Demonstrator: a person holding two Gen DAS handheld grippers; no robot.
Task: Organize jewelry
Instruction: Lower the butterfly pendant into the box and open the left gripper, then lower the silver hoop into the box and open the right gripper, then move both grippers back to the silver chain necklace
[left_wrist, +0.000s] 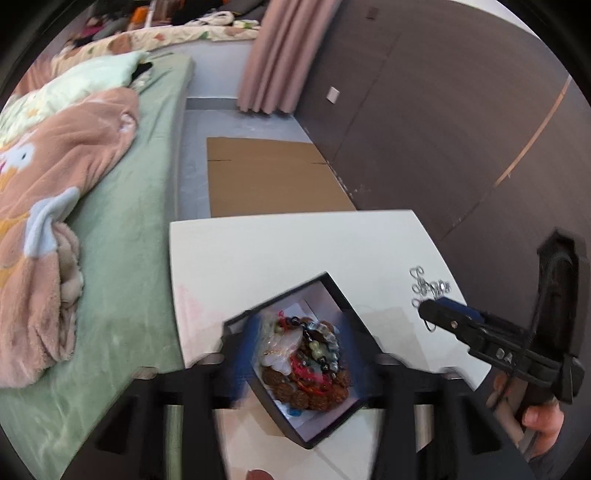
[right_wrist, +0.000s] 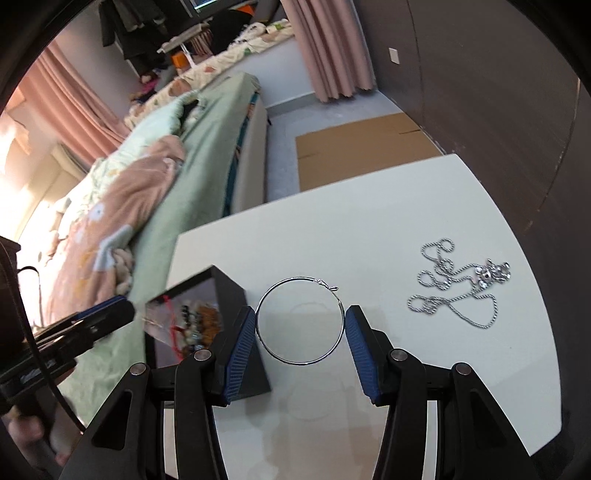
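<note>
Jewelry is lying in three places on the white counter (right_wrist: 369, 229). A black box (left_wrist: 334, 295) is sitting near the counter's left edge, beside the bed (left_wrist: 122, 258), and is holding a heap of beaded bracelets (left_wrist: 306, 362). A thin silver hoop (right_wrist: 300, 320) is sitting between the blue pads of the right gripper (right_wrist: 300, 345); its fingers (right_wrist: 360, 349) are standing wide, each pad just at the hoop's rim, and whether they are pressing on it cannot be told. A silver chain necklace (right_wrist: 458, 288) is lying loose toward the counter's right side, apart from the hoop.

The right gripper is pointing forward and down over the counter, just right of the box. A hand (left_wrist: 543, 424) is gripping its handle from below.

The left gripper (left_wrist: 299, 354) is hanging directly above the open box, tilted downward, fingers (left_wrist: 242, 350) spread wide to either side of the bracelet heap; they are motion-blurred. From the right wrist view, that gripper is reaching in from the bed side.
</note>
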